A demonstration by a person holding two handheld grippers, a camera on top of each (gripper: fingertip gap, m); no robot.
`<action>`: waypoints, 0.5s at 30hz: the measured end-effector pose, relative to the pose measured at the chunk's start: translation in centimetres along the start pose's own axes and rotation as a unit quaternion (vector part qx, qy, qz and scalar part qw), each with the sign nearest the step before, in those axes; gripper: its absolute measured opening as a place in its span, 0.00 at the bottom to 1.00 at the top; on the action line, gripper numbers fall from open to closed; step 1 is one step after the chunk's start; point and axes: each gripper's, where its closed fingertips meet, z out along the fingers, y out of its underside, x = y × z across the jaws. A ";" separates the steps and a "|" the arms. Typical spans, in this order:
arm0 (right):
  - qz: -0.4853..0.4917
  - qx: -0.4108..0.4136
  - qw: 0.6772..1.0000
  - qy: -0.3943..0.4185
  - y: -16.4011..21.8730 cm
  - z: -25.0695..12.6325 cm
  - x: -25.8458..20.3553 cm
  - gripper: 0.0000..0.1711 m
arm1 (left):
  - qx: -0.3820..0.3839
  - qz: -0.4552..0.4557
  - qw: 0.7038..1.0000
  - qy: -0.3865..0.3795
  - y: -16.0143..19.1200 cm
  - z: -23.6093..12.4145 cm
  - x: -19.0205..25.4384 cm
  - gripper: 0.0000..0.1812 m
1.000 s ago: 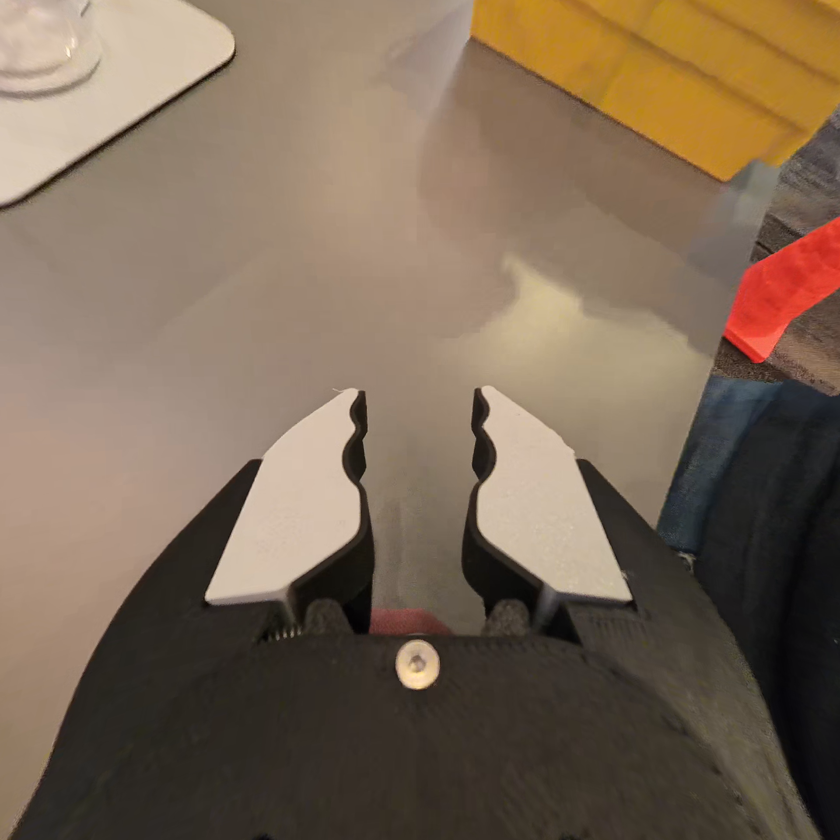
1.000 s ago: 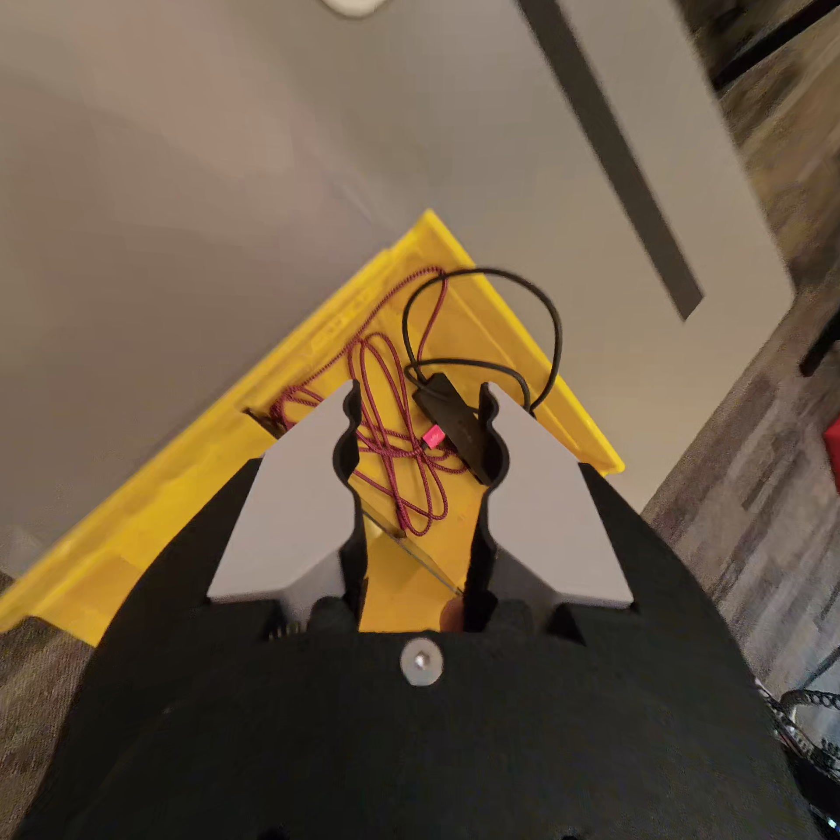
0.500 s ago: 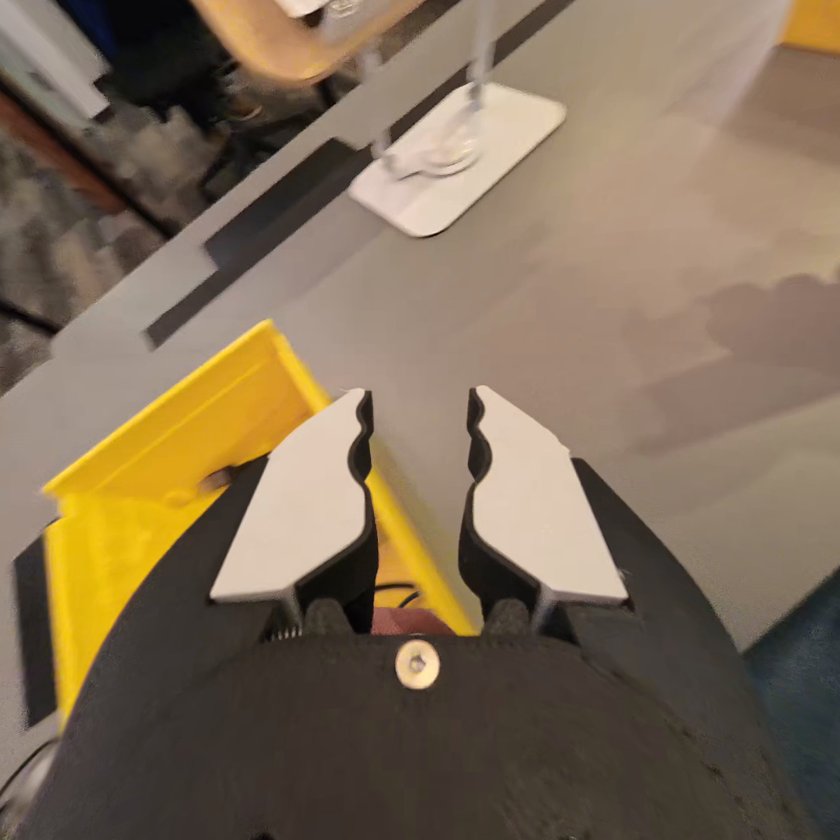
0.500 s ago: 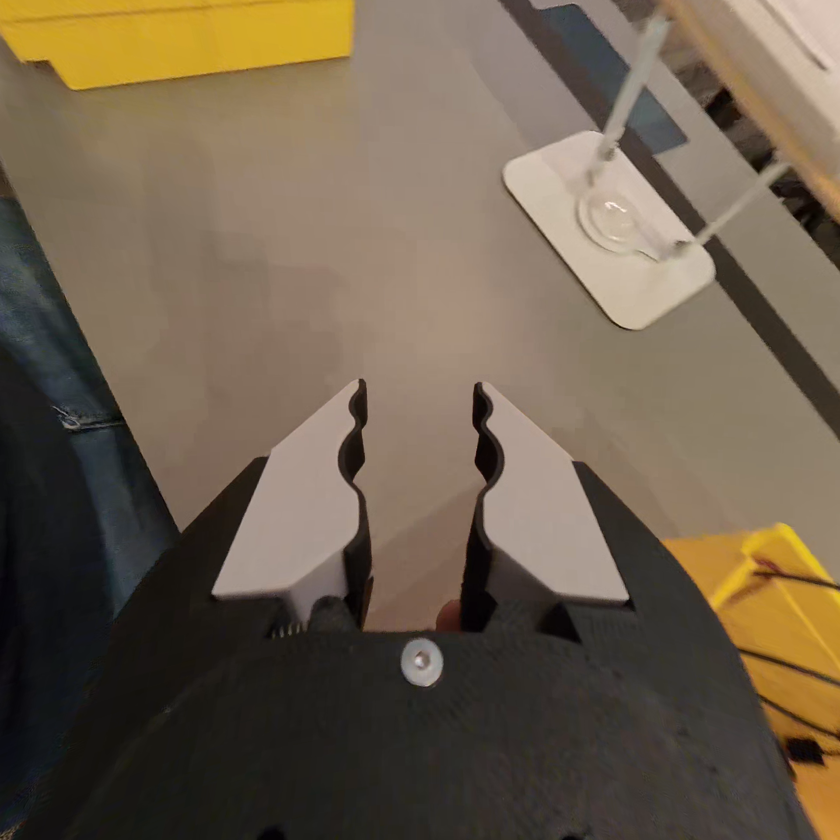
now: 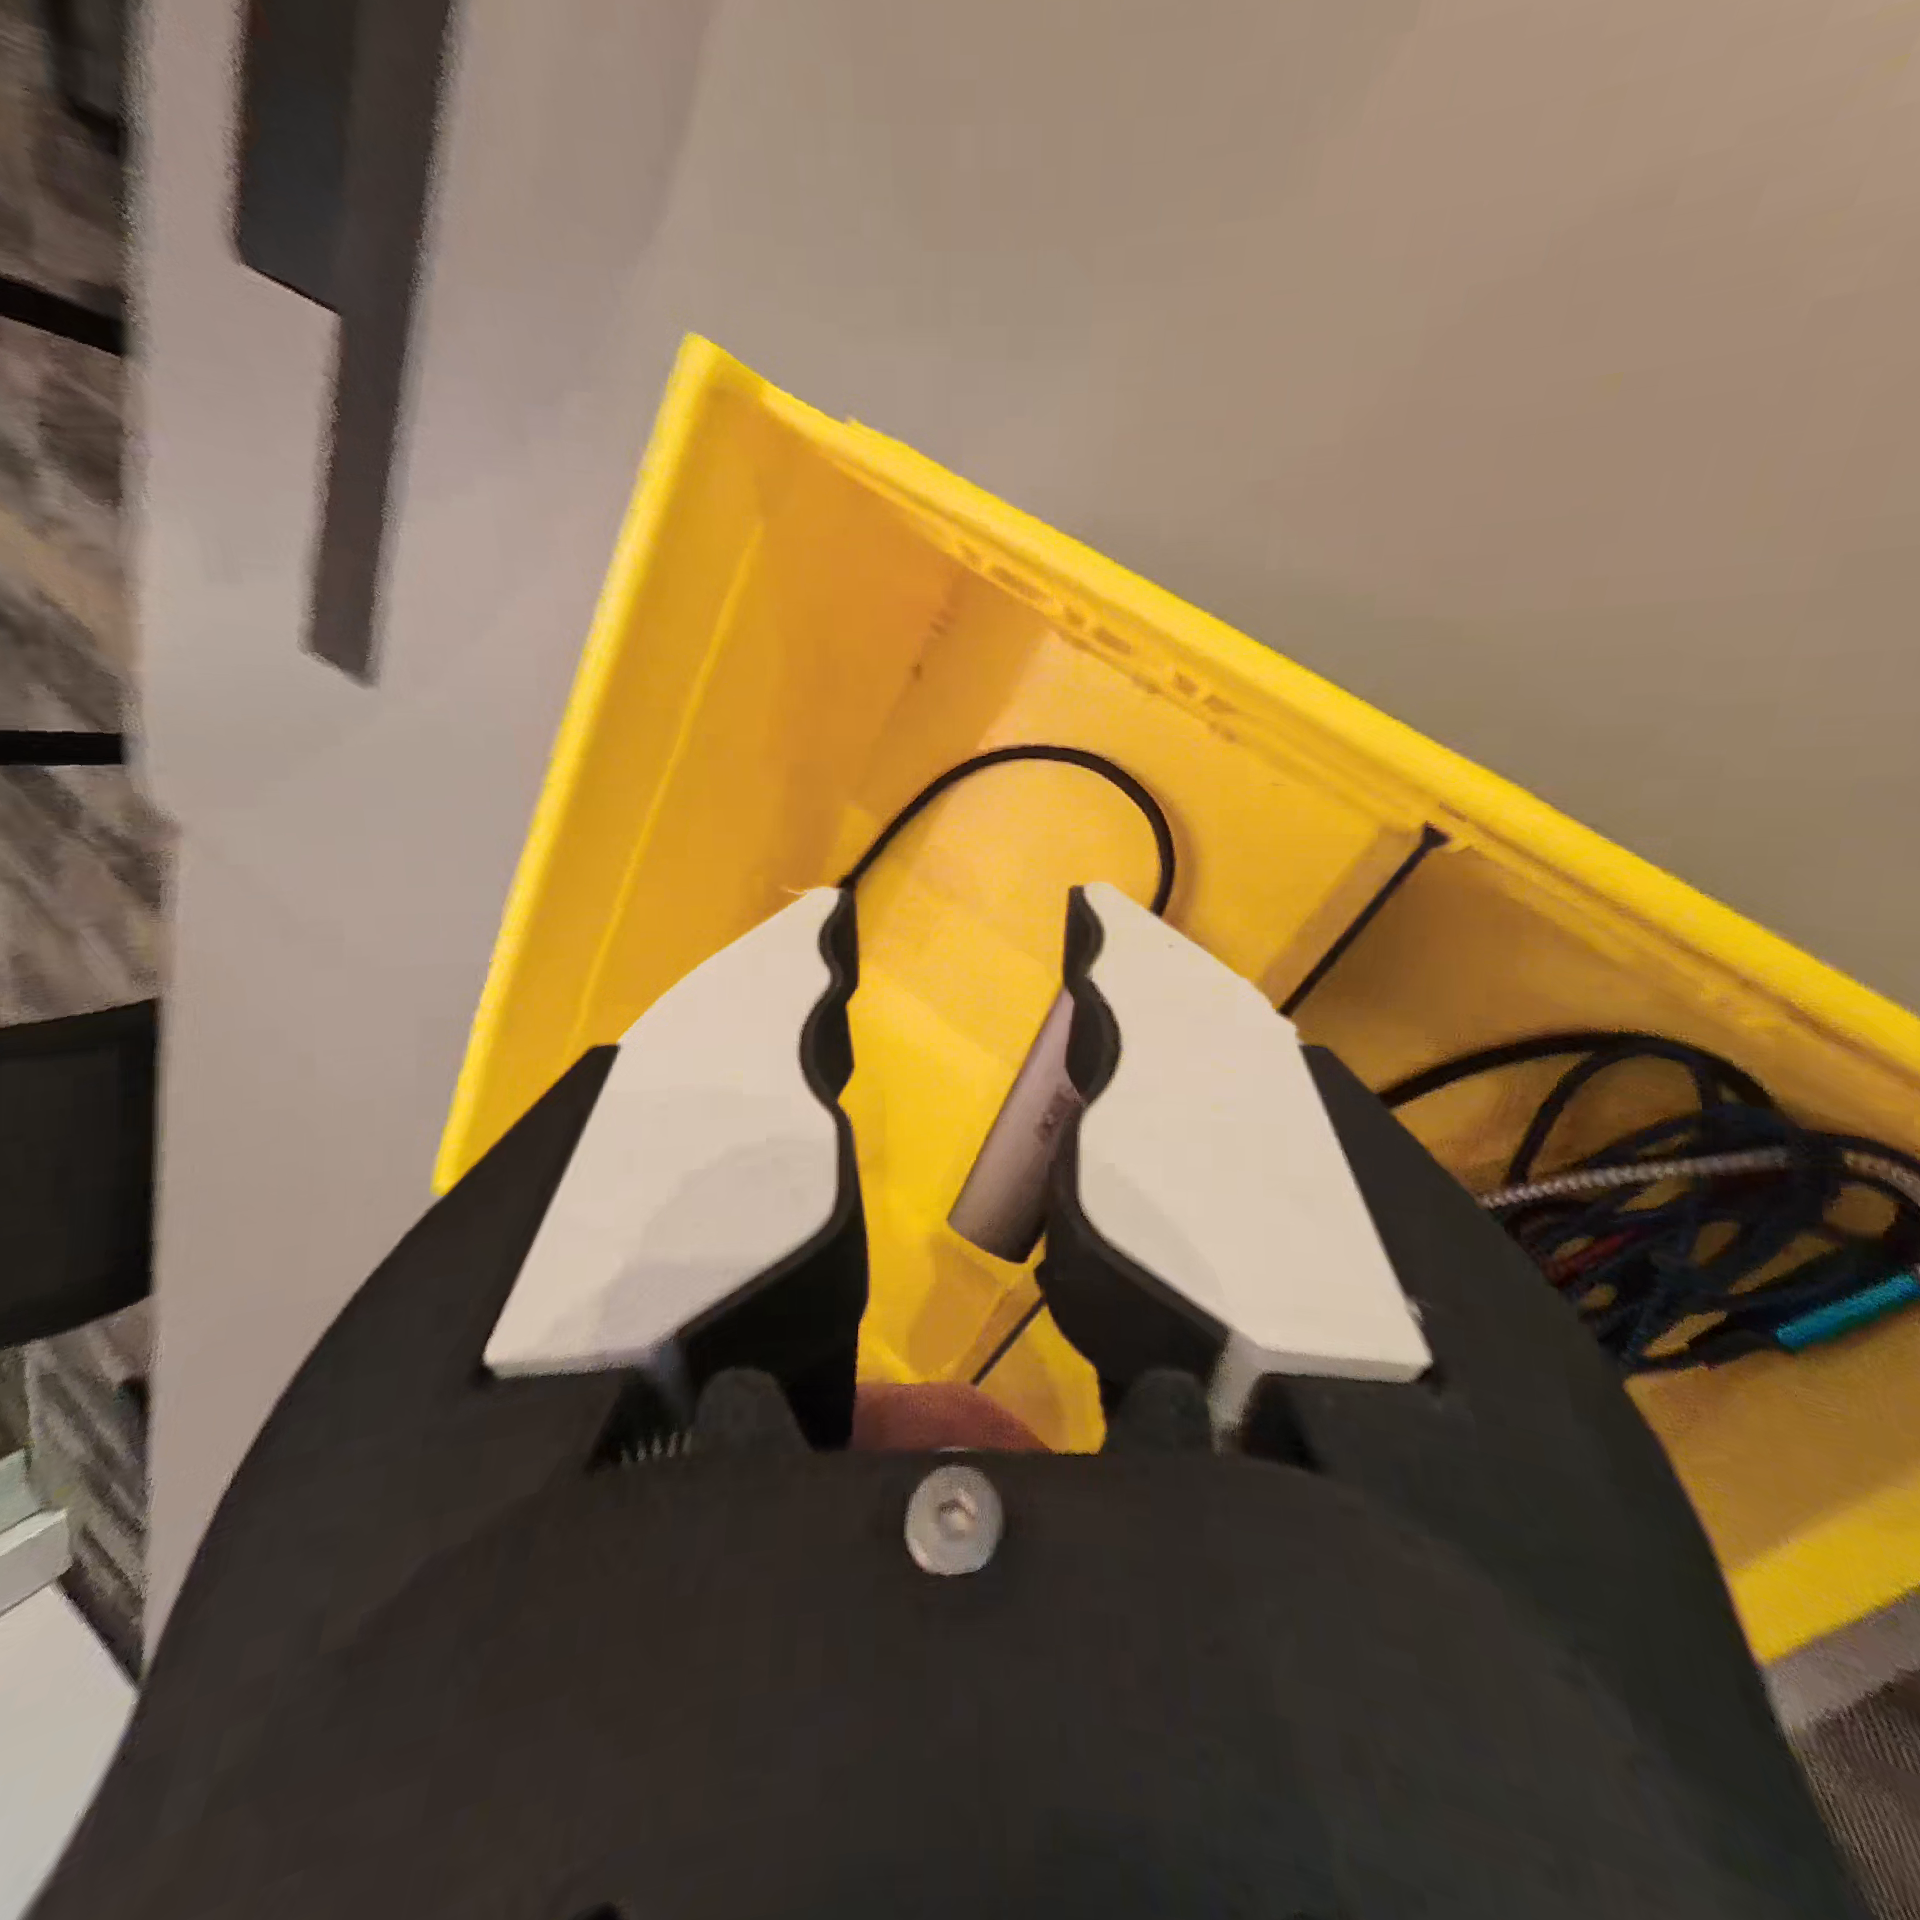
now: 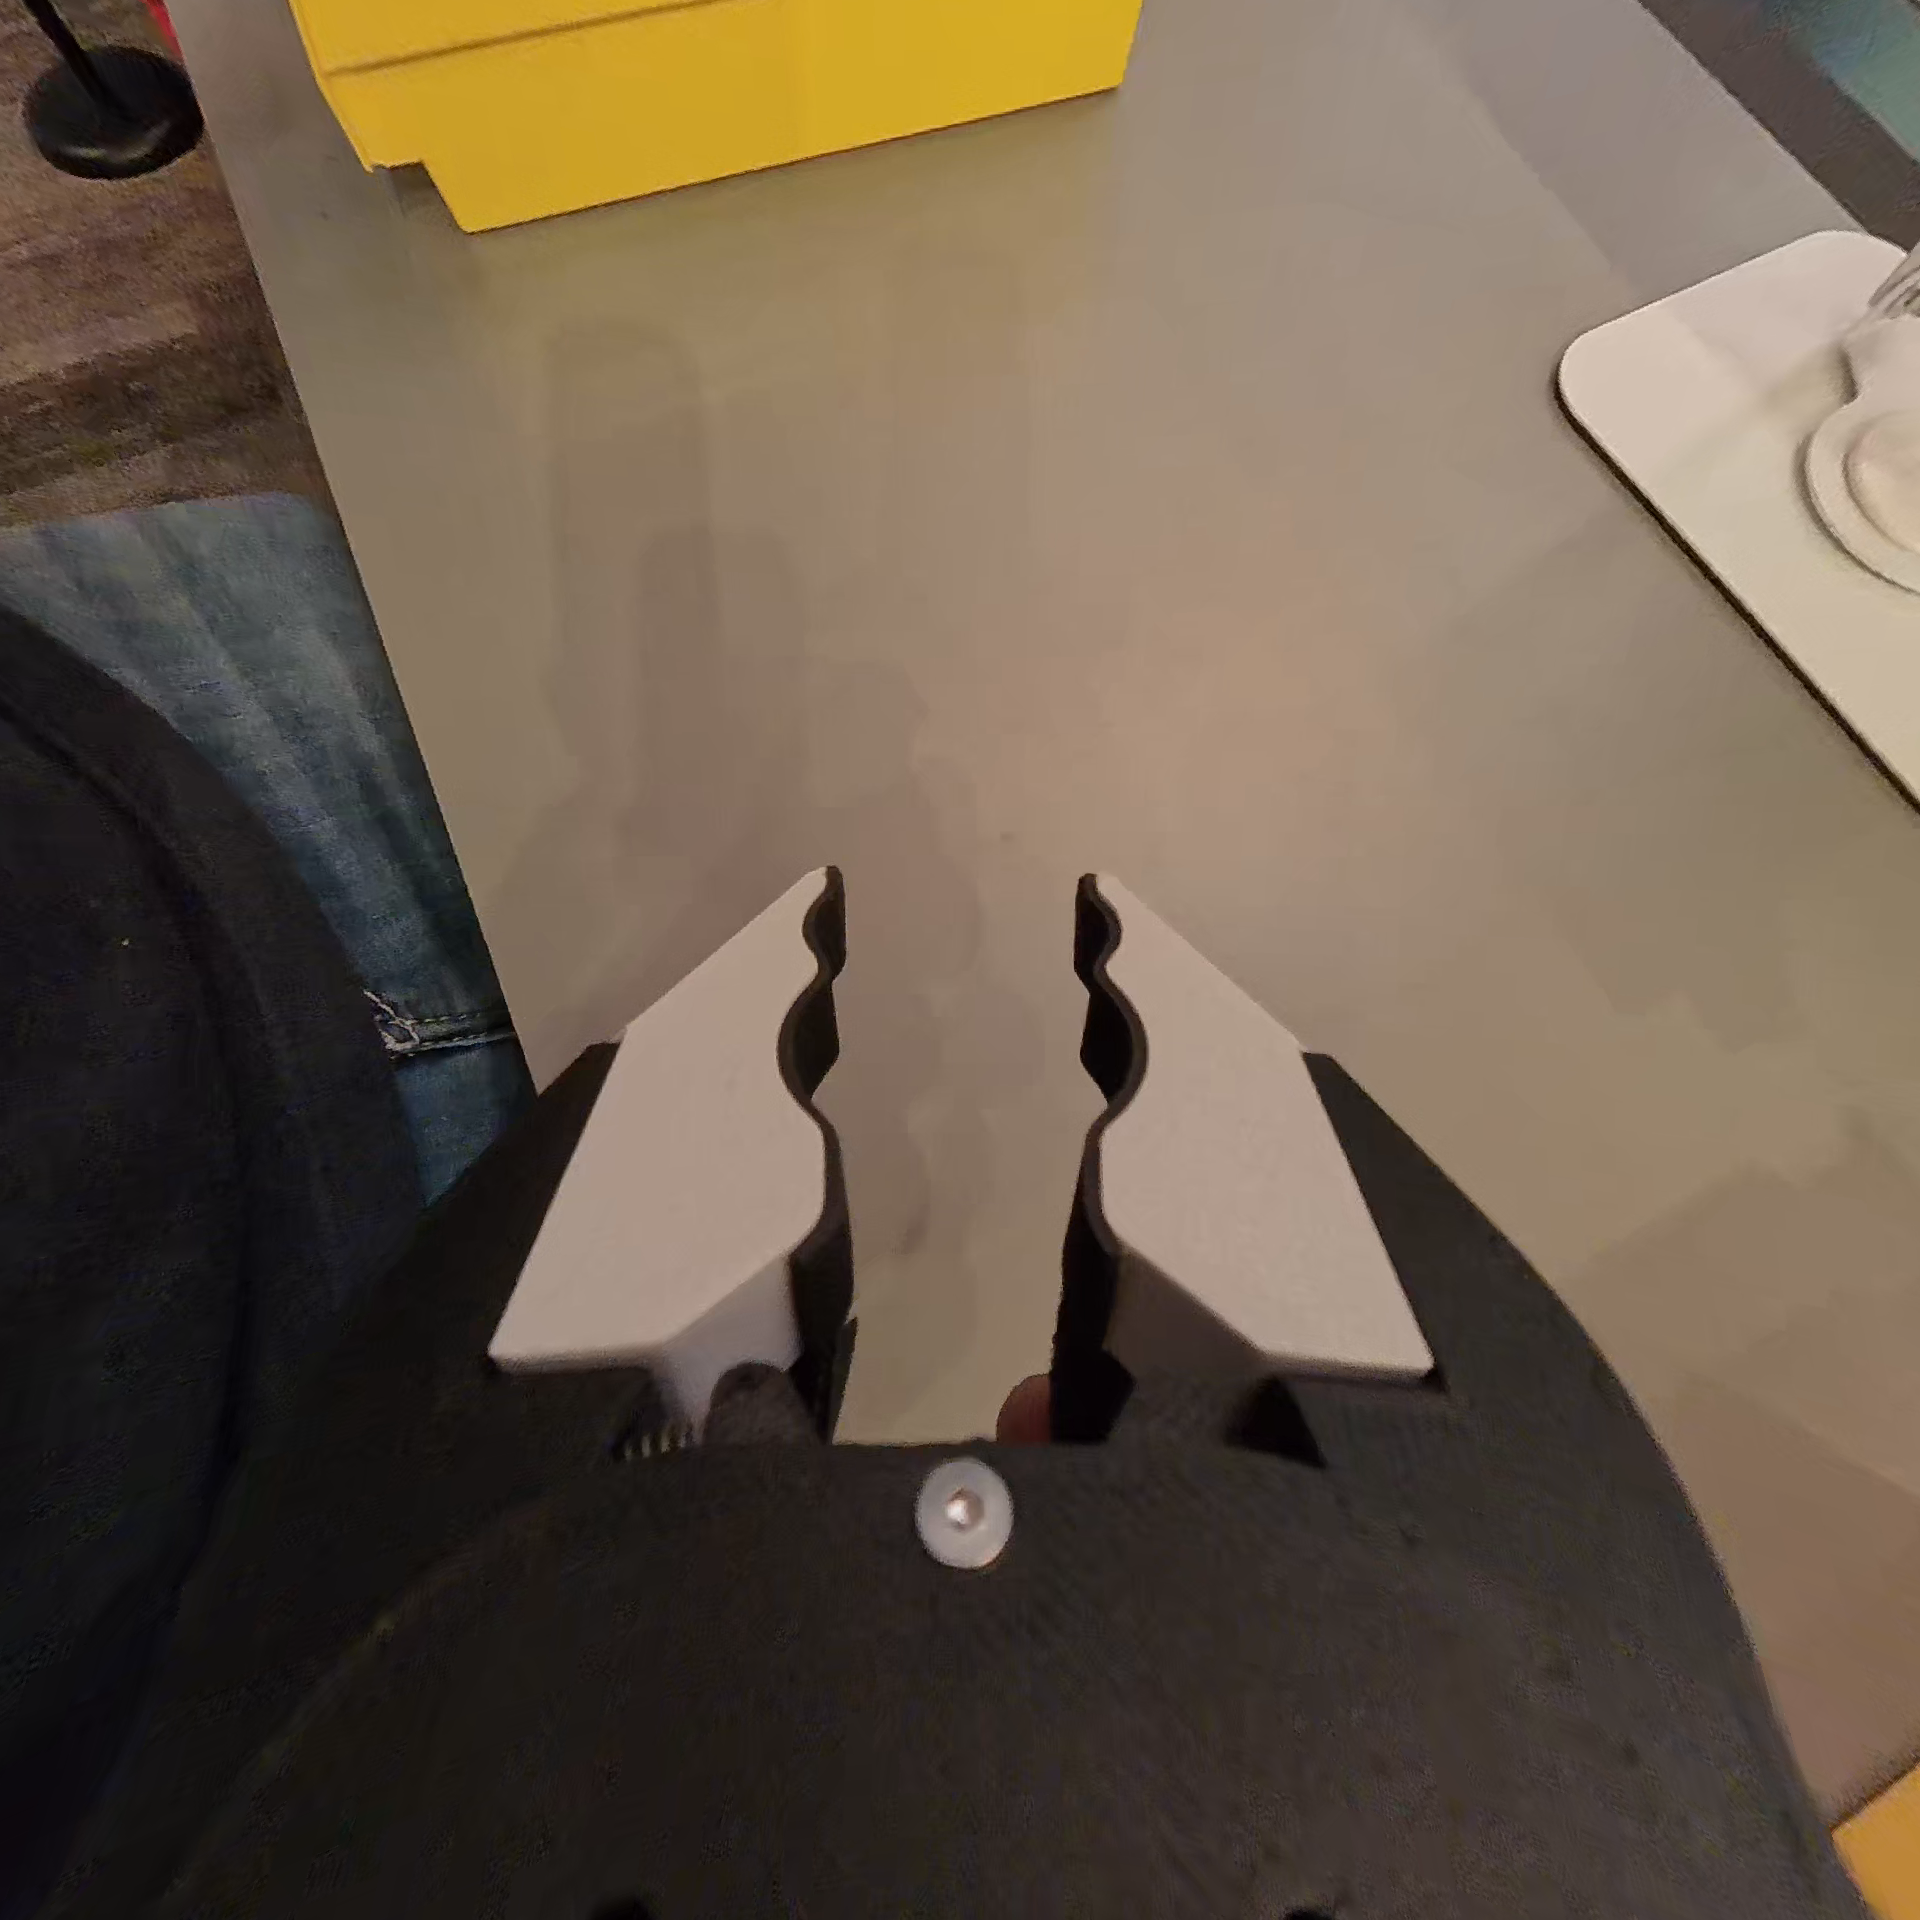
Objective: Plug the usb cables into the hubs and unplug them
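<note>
In the left wrist view my left gripper [image 5: 956, 904] is open and empty above a yellow bin [image 5: 790, 665]. A grey hub [image 5: 1023, 1143] with a thin black cable [image 5: 1039, 758] lies in the bin's left compartment, between and below the fingers. A tangle of dark cables [image 5: 1683, 1195] with a blue plug fills the right compartment. In the right wrist view my right gripper [image 6: 956, 894] is open and empty over the bare grey table [image 6: 1039, 520]. A yellow bin [image 6: 727, 104] stands at the far edge.
A white pad [image 6: 1745, 457] with a clear rounded base on it lies at the right of the table. A person's jeans and dark top [image 6: 208, 935] are at the table's left edge. A dark slot [image 5: 343, 312] runs across the table beyond the left bin. There is about 40 centimeters between the tips of the two grippers. The grey hub [image 5: 1023, 1143] is about 12 centimeters from my left fingertips and 45 centimeters from my right.
The left gripper swung over the yellow bin and now looks down into it at the hub. The right gripper turned farther from its bin and faces across the table. Both stayed open.
</note>
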 end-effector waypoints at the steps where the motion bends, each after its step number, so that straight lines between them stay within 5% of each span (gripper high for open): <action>1: 0.003 -0.001 1.000 0.003 0.2 0.1 0.0 0.25 | -0.014 0.006 1.000 0.026 0.3 0.7 0.4 0.21; 5: 0.017 -0.003 1.000 -0.002 0.9 0.5 0.0 0.24 | -0.050 0.017 0.989 0.139 0.8 2.7 2.6 0.21; 15: 0.023 -0.013 1.000 -0.010 2.0 1.3 0.1 0.24 | -0.133 0.064 0.952 0.268 1.5 5.9 5.3 0.21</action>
